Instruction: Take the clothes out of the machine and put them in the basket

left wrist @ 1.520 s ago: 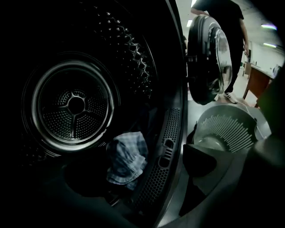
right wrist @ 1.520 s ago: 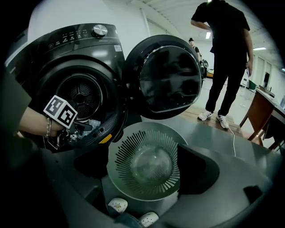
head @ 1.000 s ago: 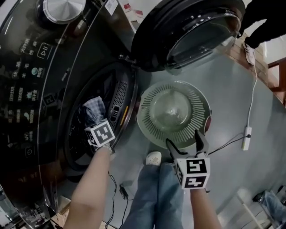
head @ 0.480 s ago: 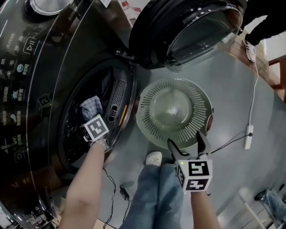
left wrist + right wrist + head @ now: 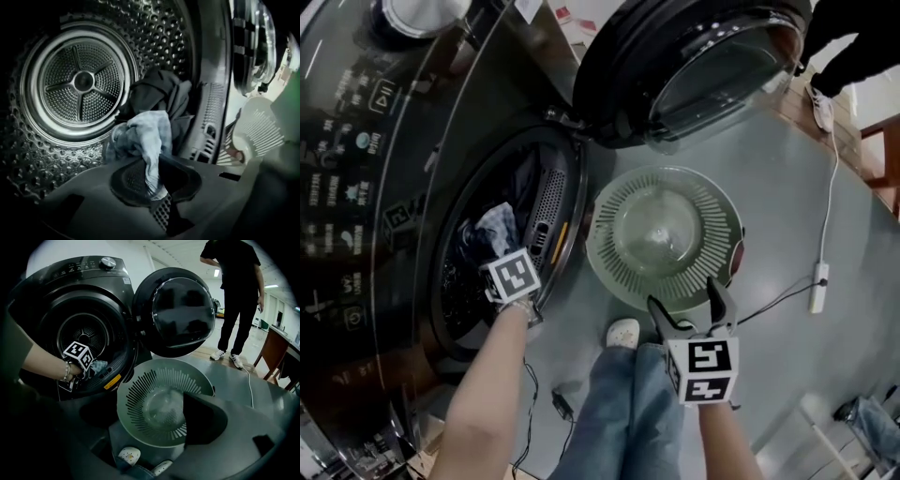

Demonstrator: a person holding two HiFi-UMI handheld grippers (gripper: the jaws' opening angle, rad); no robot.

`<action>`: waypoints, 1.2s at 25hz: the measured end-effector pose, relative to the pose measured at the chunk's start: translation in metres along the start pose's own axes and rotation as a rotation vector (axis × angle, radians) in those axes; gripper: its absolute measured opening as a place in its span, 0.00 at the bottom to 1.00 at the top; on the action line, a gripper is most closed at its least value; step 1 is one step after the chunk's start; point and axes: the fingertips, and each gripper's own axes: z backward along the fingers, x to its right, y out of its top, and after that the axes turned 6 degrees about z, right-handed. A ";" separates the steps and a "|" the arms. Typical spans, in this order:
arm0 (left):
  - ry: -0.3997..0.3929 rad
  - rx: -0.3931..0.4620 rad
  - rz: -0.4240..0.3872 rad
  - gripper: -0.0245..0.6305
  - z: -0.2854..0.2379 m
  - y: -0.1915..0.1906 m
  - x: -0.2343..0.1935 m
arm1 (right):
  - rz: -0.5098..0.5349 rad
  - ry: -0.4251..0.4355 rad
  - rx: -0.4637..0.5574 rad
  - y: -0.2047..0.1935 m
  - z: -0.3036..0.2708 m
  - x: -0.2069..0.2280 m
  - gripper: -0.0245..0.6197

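The left arm [image 5: 487, 394] is stretching forward and down. The left gripper [image 5: 157, 187] has just been closing its jaws, and they are now pinching a pale cloth [image 5: 145, 133]. The right arm [image 5: 727, 441] is holding the right gripper [image 5: 684, 305] tilted downward, with its jaws standing wide apart.

A person in black [image 5: 236, 287] stands on the grey floor [image 5: 787, 206] beyond me. A white cable [image 5: 832, 202] trails across it to a small white adapter [image 5: 817, 289]. My white shoe [image 5: 622, 331] shows below.
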 end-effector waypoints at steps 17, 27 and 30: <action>-0.307 0.169 0.056 0.11 0.133 0.018 0.063 | -0.009 -0.025 0.000 0.020 0.057 0.012 0.68; -0.520 0.198 0.044 0.11 0.203 0.024 0.119 | -0.077 -0.064 0.028 0.035 0.083 0.038 0.67; -0.593 0.201 0.033 0.11 0.218 0.026 0.144 | -0.110 -0.087 0.043 0.036 0.088 0.051 0.67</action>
